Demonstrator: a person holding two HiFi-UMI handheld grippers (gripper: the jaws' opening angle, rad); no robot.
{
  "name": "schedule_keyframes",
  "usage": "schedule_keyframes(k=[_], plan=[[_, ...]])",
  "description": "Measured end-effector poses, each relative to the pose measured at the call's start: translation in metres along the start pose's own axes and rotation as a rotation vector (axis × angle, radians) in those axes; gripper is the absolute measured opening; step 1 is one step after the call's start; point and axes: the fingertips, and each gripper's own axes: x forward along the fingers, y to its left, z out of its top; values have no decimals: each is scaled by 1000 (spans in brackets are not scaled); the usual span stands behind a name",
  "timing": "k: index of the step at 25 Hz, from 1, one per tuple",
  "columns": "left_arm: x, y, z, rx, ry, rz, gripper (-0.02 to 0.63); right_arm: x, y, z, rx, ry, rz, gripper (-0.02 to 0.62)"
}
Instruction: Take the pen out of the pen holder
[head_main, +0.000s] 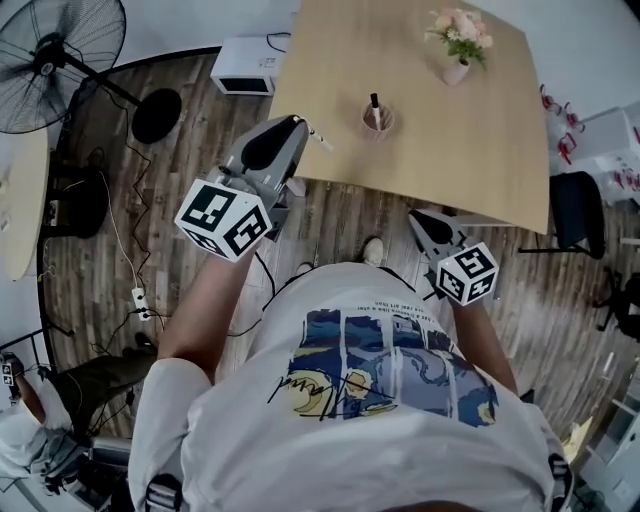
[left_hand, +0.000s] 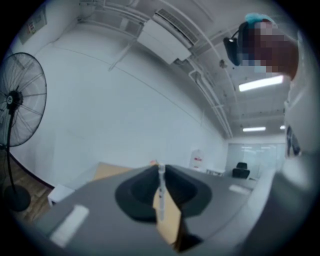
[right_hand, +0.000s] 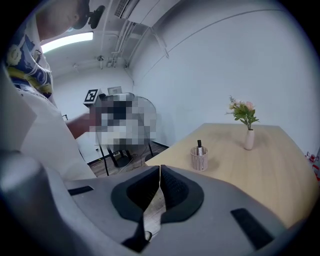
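A pale mesh pen holder (head_main: 378, 121) stands on the wooden table (head_main: 470, 150) with a dark pen (head_main: 375, 103) upright in it. My left gripper (head_main: 301, 123) is raised at the table's near left edge, left of the holder, shut on a thin white pen (head_main: 319, 136) that sticks out past the fingertips. In the left gripper view that white pen (left_hand: 161, 190) stands pinched between the jaws of my left gripper (left_hand: 161, 168). My right gripper (head_main: 416, 216) hangs below the table's near edge, shut and empty. The right gripper view shows my right gripper (right_hand: 160, 168) short of the holder (right_hand: 199, 159).
A vase of pink flowers (head_main: 459, 42) stands at the table's far side. A standing fan (head_main: 55, 55), a white box (head_main: 245, 65) and cables lie on the wooden floor to the left. A dark chair (head_main: 577, 208) stands to the right of the table.
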Motion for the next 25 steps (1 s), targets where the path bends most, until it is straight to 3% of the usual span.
schedule_keyframes(k=[13,25], plan=[[-108,-13,15,42,-13,-60,44,25,74,1,-28,-11,-40,9],[-149,-25,11,22,-18,-111,44,20,109,-6,-34,-25,-84,8]])
